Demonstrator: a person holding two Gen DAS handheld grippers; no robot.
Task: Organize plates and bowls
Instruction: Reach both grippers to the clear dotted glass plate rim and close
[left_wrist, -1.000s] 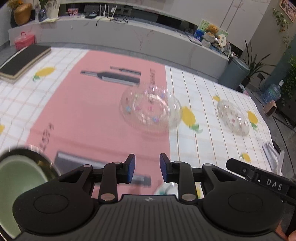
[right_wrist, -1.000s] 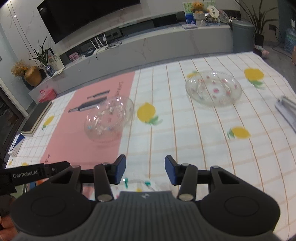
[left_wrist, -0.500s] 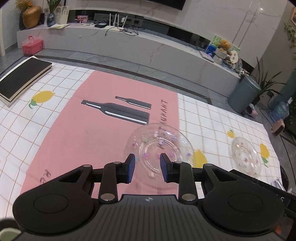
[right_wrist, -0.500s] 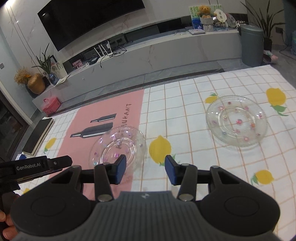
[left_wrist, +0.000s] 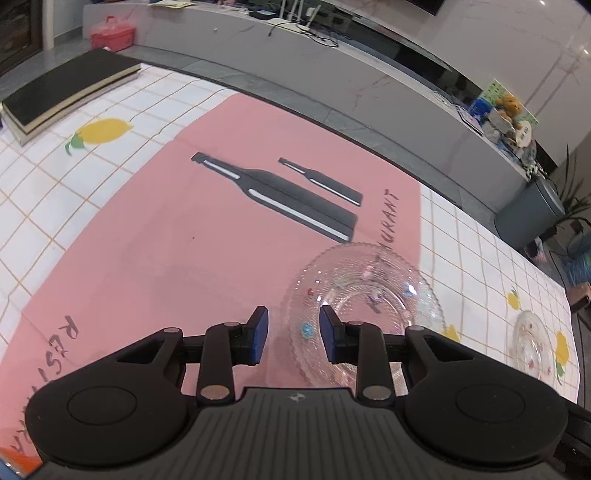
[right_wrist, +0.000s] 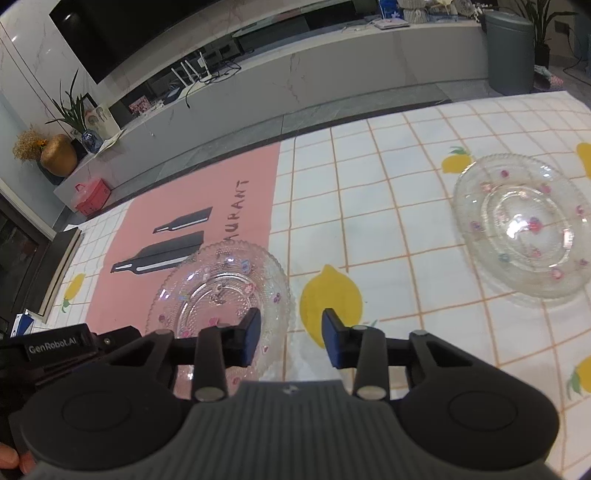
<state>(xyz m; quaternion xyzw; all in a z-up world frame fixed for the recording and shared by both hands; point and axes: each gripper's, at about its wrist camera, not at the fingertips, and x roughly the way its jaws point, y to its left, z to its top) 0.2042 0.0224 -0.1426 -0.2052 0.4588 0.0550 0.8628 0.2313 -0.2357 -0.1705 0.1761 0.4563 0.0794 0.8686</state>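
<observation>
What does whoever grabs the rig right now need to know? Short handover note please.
Left gripper: open, empty, its fingers straddling the near left rim of the glass plate on the pink placemat.
Right gripper: open, empty, over the same plate's right rim, near the lemon print.
Second glass plate: sits alone on the checked tablecloth, off to the right; also seen far right from the left wrist.
Done: nothing is stacked or held.
Left: grip the near plate, bring the two plates together. No bowl is in view in either camera now, so look for any.
</observation>
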